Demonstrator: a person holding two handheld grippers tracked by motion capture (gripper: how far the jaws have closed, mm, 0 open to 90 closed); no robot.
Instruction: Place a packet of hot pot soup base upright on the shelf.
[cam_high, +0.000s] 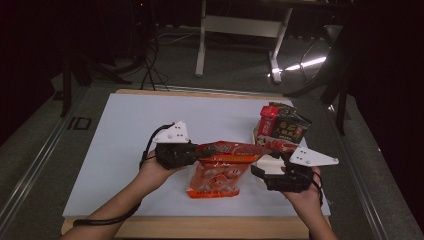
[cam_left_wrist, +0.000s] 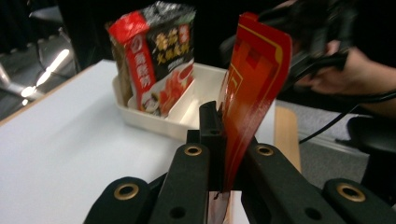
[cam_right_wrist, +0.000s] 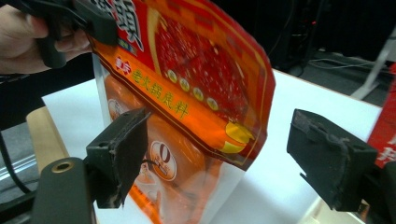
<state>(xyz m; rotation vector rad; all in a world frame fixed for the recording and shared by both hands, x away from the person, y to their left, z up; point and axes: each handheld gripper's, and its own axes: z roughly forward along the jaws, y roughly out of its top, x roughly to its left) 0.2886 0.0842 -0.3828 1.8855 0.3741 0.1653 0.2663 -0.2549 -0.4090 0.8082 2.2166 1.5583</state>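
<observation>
An orange and red food pouch (cam_high: 218, 172) hangs upright above the white tabletop (cam_high: 125, 150), its lower edge near the surface. My left gripper (cam_high: 197, 151) is shut on the pouch's top left edge. In the left gripper view the red pouch (cam_left_wrist: 254, 79) stands pinched between the two black jaws of my left gripper (cam_left_wrist: 229, 140). My right gripper (cam_high: 256, 172) is at the pouch's right side. In the right gripper view the pouch (cam_right_wrist: 196, 93) sits between the wide-apart jaws of my right gripper (cam_right_wrist: 224, 158), close to the left pad (cam_right_wrist: 121, 154); the pads do not press on it.
A white tray (cam_high: 256, 134) at the back right holds upright snack packets (cam_high: 282, 125); the tray (cam_left_wrist: 154, 123) shows beyond the left jaws. The wooden table edge (cam_high: 200, 227) runs along the front. A desk frame (cam_high: 240, 30) stands on the floor behind.
</observation>
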